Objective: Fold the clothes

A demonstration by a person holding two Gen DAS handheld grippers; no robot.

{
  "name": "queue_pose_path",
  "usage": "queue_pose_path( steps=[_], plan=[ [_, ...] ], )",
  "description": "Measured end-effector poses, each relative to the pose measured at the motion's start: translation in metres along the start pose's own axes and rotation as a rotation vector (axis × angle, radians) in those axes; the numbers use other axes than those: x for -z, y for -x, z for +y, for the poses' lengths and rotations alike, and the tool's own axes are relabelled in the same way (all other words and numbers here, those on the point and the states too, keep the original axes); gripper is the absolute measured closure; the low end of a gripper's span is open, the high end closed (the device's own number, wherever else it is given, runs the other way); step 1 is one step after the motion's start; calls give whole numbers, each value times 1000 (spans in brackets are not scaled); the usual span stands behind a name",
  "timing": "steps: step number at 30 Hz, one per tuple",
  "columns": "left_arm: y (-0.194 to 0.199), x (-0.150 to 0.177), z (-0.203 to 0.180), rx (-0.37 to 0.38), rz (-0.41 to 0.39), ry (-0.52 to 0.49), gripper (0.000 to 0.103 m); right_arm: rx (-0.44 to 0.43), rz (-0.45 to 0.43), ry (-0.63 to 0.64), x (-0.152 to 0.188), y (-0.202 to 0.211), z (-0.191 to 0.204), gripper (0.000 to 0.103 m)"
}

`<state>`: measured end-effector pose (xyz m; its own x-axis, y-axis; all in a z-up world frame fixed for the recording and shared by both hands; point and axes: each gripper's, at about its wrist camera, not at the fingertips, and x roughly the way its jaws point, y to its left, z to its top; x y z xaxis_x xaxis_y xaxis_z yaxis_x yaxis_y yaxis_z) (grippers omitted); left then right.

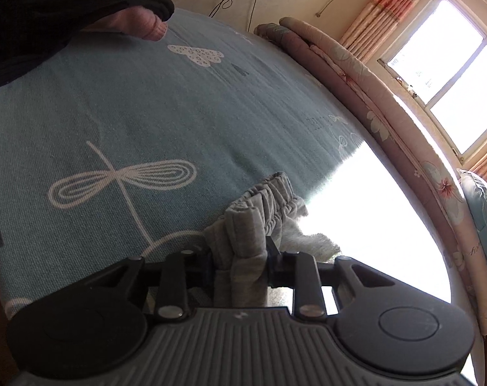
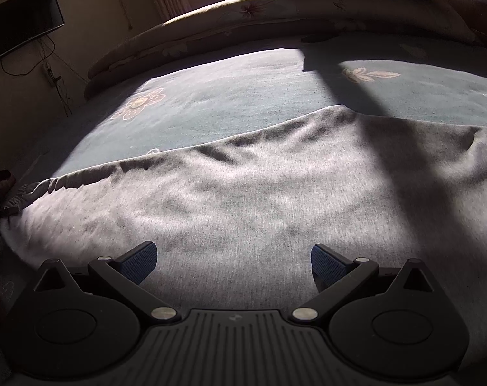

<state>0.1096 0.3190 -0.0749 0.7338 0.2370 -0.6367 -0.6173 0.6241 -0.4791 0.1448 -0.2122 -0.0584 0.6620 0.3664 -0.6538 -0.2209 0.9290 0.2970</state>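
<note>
A grey knit garment lies spread on the teal bedspread, its gathered elastic waistband at one end. In the left wrist view my left gripper is shut on a bunched fold of that grey garment just behind the waistband, and the cloth rises a little off the bed. In the right wrist view my right gripper hovers low over the flat grey fabric. It is open, with its blue pads wide apart and nothing between them.
A rolled floral quilt lines the far side of the bed below a bright window. A dark sleeve and pink cuff show at the top left. A wall-mounted screen hangs on the left. Strong sunlight whites out part of the bedspread.
</note>
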Motion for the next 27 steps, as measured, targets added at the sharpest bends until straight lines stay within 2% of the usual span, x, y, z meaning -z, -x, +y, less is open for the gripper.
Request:
queue_pose_path(
  steps=[4, 8, 20, 27],
  plan=[
    [12, -2, -27, -37, -11, -86, 78, -4, -9, -15, -1, 3, -3, 0],
    [28, -5, -47, -33, -18, -132, 78, -6, -22, -36, -3, 7, -8, 0],
    [71, 4, -119, 96, -35, -242, 79, -17, -64, -109, -6, 22, -26, 0],
    [87, 21, -164, 157, -9, -335, 80, -18, -85, -139, -6, 30, -35, 0]
  ],
)
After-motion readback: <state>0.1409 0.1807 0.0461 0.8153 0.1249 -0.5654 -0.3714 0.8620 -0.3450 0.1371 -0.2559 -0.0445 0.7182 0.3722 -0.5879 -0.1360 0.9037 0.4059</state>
